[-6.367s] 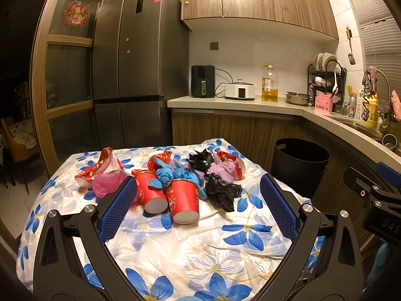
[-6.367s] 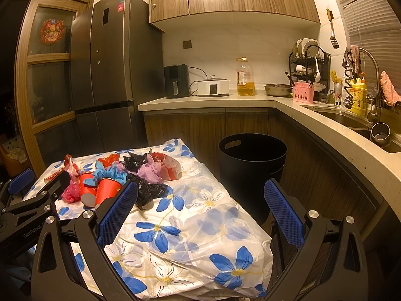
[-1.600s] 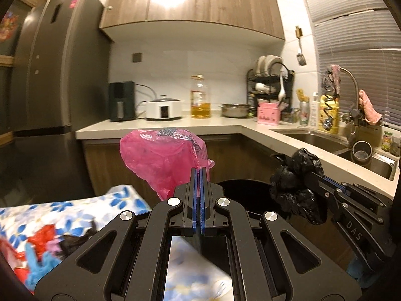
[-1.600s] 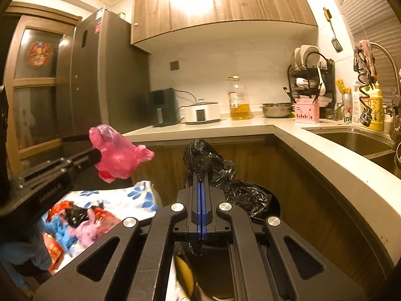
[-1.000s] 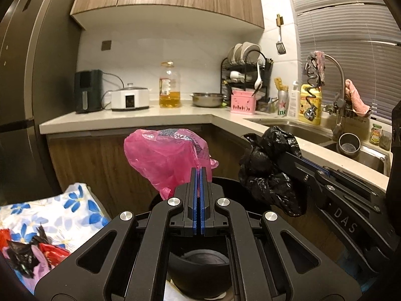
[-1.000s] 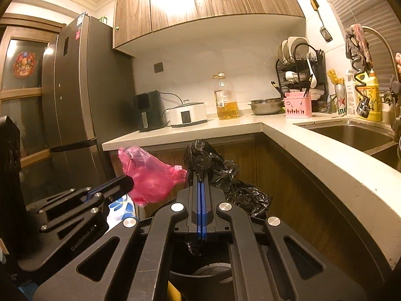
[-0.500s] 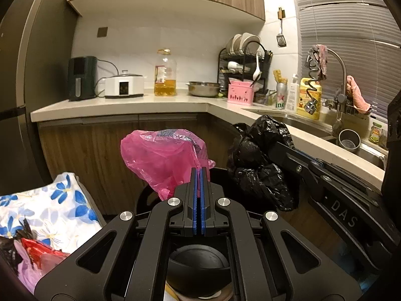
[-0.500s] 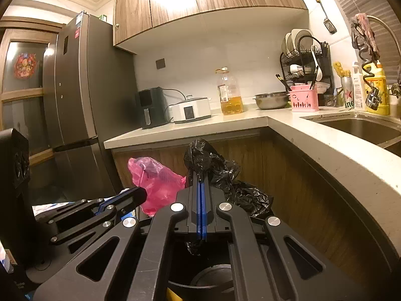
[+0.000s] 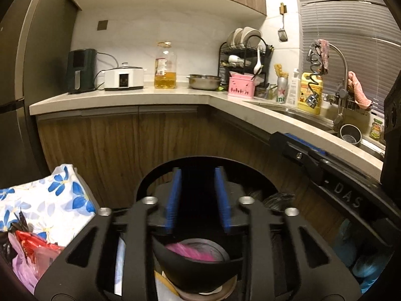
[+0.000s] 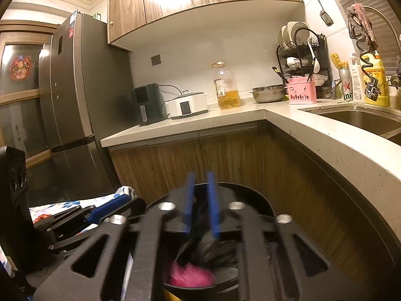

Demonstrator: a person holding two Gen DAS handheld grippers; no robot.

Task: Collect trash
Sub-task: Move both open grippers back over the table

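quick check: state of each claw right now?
Left claw: just opened, empty; pink bag in bin.
Right claw: just opened; black bag dropping below it.

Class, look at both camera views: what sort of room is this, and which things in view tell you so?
Almost certainly a home kitchen: a sink set into the worktop, a dish rack stacked with plates, and a tall fridge beside wooden cupboards.

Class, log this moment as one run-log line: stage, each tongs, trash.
stage: drop | left tongs: just opened, empty | right tongs: just opened, empty | pink bag, black bag: in bin
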